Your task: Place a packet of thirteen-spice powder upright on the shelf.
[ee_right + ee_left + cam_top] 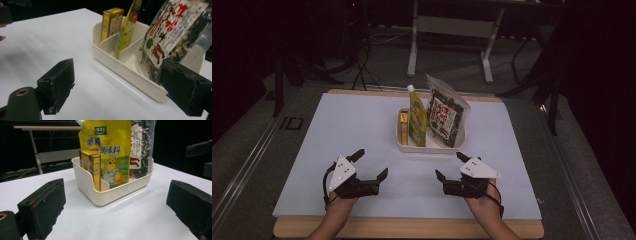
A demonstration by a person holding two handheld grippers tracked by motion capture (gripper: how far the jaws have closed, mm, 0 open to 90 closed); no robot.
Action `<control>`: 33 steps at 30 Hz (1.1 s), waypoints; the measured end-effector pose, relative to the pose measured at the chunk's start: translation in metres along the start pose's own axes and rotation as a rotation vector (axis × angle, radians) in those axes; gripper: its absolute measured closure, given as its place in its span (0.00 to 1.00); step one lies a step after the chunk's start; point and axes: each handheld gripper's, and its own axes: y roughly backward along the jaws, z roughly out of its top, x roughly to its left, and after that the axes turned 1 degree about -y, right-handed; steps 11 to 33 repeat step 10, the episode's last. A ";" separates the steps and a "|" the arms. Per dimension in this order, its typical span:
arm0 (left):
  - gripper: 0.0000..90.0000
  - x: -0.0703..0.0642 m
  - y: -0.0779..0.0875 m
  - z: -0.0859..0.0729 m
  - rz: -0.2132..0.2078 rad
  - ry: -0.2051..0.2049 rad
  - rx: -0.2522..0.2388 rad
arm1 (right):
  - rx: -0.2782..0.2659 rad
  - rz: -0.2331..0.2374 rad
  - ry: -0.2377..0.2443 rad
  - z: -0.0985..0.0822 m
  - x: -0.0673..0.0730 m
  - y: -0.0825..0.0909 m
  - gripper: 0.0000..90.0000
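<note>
In the lower half of the high view the left gripper (372, 163) and right gripper (449, 165) rest on the white table (352, 130), both with jaws wide apart and holding nothing, while at centre the cream tray (402, 145) holds a small yellow box (403, 122), a yellow pouch (417, 117) and a seaweed bag (446, 116).

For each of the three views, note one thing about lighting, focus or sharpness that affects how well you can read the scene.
High view: dim overall, the room beyond the table almost black, packet print unreadable. Left gripper view: brighter, the yellow pouch sharp and legible, while the near jaws are soft. Right gripper view: the clear printed bag close up and slightly blurred, with a soft shadow on the white table top at left.
</note>
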 end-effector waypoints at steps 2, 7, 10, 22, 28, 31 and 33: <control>0.03 0.001 0.000 0.000 0.002 0.003 0.000 | 0.003 -0.001 0.006 -0.002 0.000 0.001 0.14; 0.03 0.001 0.000 -0.001 0.000 0.006 0.001 | 0.022 -0.005 0.005 -0.010 -0.002 0.004 0.14; 0.03 0.000 -0.001 -0.001 -0.005 0.001 0.003 | 0.020 -0.015 0.004 -0.010 -0.005 0.004 0.14; 0.03 0.000 -0.001 -0.001 -0.005 0.001 0.003 | 0.020 -0.015 0.004 -0.010 -0.005 0.004 0.14; 0.03 0.000 -0.001 -0.001 -0.005 0.001 0.003 | 0.020 -0.015 0.004 -0.010 -0.005 0.004 0.14; 0.03 0.000 -0.001 -0.001 -0.005 0.001 0.003 | 0.020 -0.015 0.004 -0.010 -0.005 0.004 0.14; 0.03 0.000 -0.001 -0.001 -0.005 0.001 0.003 | 0.020 -0.015 0.004 -0.010 -0.005 0.004 0.14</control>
